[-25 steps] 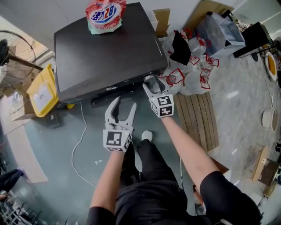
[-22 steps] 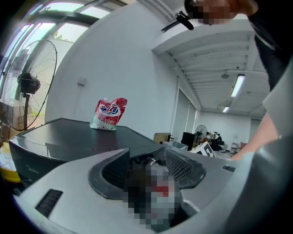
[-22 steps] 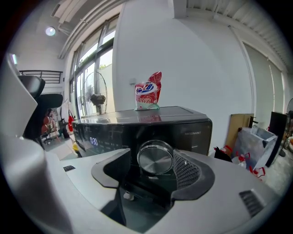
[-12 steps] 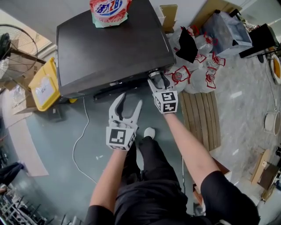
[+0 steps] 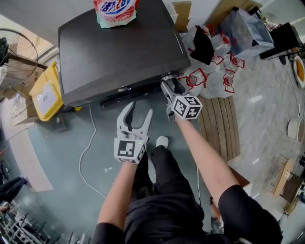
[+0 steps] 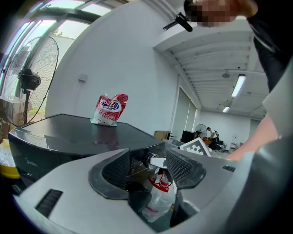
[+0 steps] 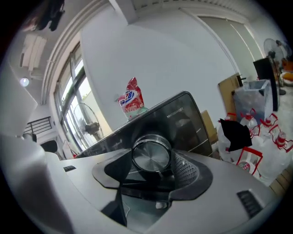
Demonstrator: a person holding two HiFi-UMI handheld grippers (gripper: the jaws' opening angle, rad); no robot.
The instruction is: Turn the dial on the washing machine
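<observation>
The dark washing machine fills the top of the head view. My right gripper reaches its front right corner, its marker cube rolled to one side. In the right gripper view the silver dial sits between the jaws, and the right gripper is shut on it. In the head view the dial is mostly hidden behind the jaws. My left gripper hangs open in front of the machine with nothing between its fingers. The left gripper view shows the left gripper pointing at the machine's front corner.
A red and white detergent bag lies on the machine's lid. White plastic bags and a wooden pallet are to the right. A yellow bin and a fan stand left. A white cable trails over the floor.
My right gripper has rolled about its axis at the dial, so its marker cube now faces sideways instead of up. The left gripper has barely moved.
</observation>
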